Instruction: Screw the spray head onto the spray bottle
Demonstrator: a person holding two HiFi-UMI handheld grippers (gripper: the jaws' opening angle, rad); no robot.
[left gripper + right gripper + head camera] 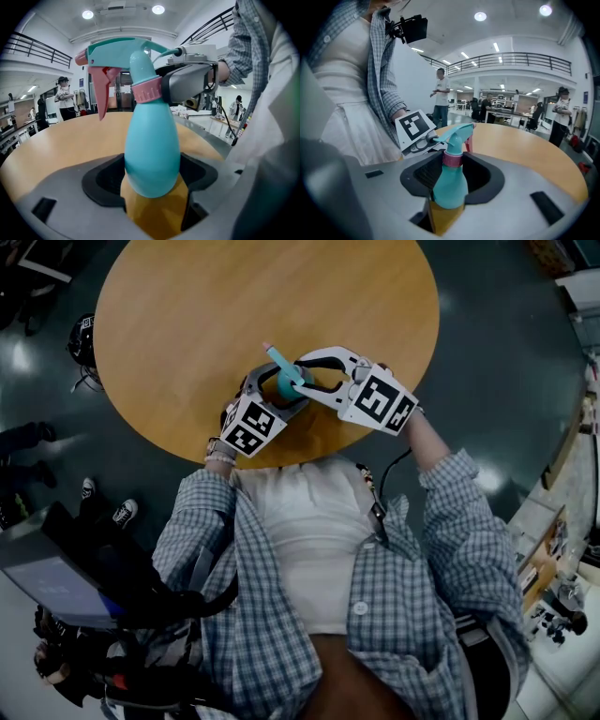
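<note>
A teal spray bottle (284, 382) stands upright near the front edge of the round wooden table (234, 296). Its teal spray head (117, 51), with a pink trigger, sits on the neck over a pink collar (146, 91). My left gripper (277, 395) is shut on the bottle's lower body (152, 150). My right gripper (302, 376) reaches in from the right at collar height, and its jaws stand open on either side of the neck. One grey finger (187, 84) lies close beside the collar. In the right gripper view the bottle (450, 185) rises between the jaws.
The person in a checked shirt stands against the table's near edge. Dark bags and gear (84, 596) lie on the floor at the lower left. Several people (440, 96) stand far off in the room beyond the table.
</note>
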